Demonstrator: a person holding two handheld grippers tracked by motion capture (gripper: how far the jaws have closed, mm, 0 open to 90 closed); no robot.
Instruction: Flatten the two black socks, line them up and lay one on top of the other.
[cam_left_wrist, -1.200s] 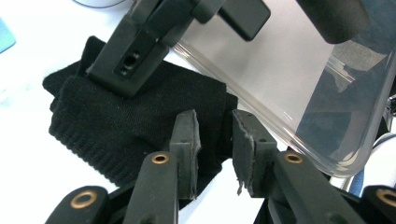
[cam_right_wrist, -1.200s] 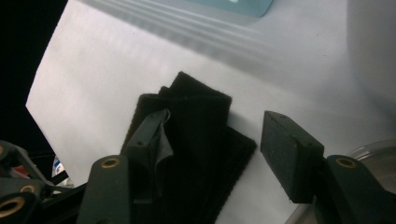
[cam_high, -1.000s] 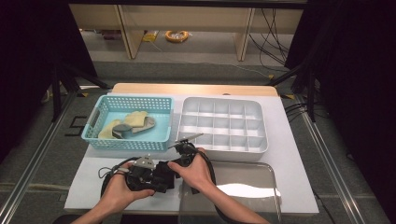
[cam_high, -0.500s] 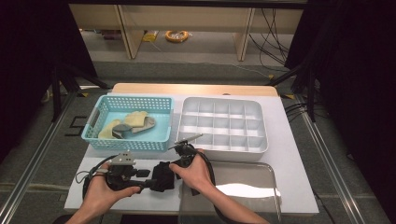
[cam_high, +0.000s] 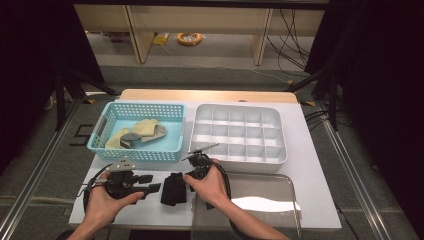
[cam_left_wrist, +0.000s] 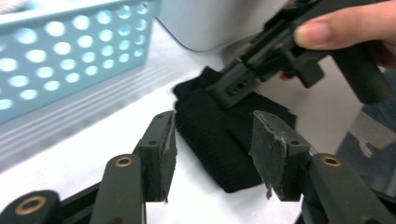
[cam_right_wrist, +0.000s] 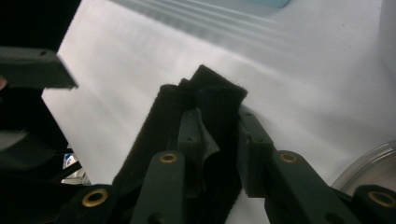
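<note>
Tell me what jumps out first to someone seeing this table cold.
The black folded cloth at the table's near edge draws the eye, dark against the white table, with the right gripper closing its jaws onto a fold of it. Just left of it, the left gripper has its jaws opened wide and empty, aimed at the cloth. Behind stand a turquoise basket holding pale cloths and a white compartment tray.

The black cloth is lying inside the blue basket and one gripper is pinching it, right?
Not quite. The black cloth lies on the white table in front of the blue basket, not inside it, as the high view shows. The right gripper is indeed pinching it.
</note>
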